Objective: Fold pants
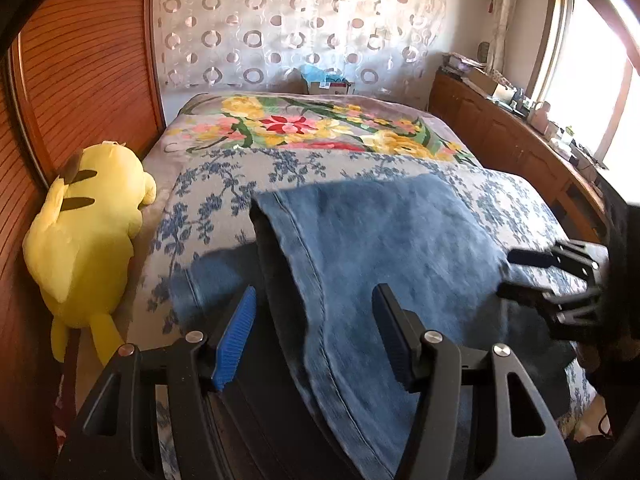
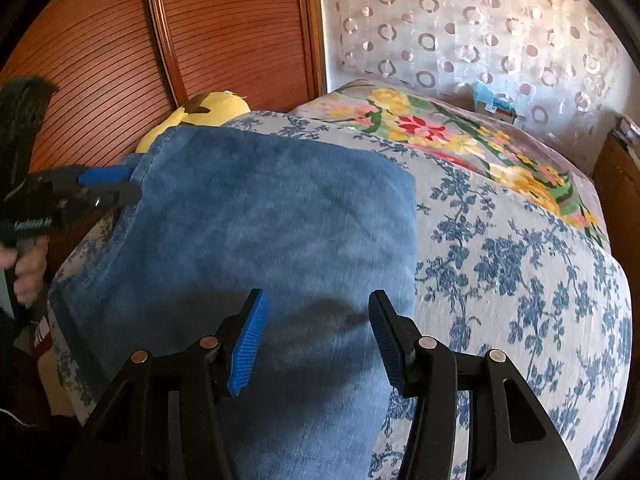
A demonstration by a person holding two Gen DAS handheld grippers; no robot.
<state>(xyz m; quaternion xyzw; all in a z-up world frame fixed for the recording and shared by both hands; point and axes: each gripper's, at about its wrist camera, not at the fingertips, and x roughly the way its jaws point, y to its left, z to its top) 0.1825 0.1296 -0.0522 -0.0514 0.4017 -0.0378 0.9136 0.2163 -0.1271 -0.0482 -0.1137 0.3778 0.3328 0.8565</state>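
Note:
Blue denim pants (image 1: 380, 240) lie folded over on the flowered bedspread (image 1: 224, 184), a stitched seam running down toward the camera. My left gripper (image 1: 315, 288) hovers open over the pants' left edge, with cloth below its blue pads (image 1: 236, 332) but not pinched. In the right wrist view the pants (image 2: 260, 220) fill the middle, and my right gripper (image 2: 317, 294) stands open just above them. The right gripper (image 1: 506, 274) also shows at the pants' right edge, and the left gripper (image 2: 134, 185) at their left edge, held by a hand (image 2: 28, 268).
A yellow plush toy (image 1: 88, 232) lies along the bed's left side against a louvred wooden wardrobe (image 1: 80, 60). A bright floral blanket (image 1: 320, 128) covers the far half of the bed. A cluttered wooden cabinet (image 1: 520, 140) runs under the window on the right.

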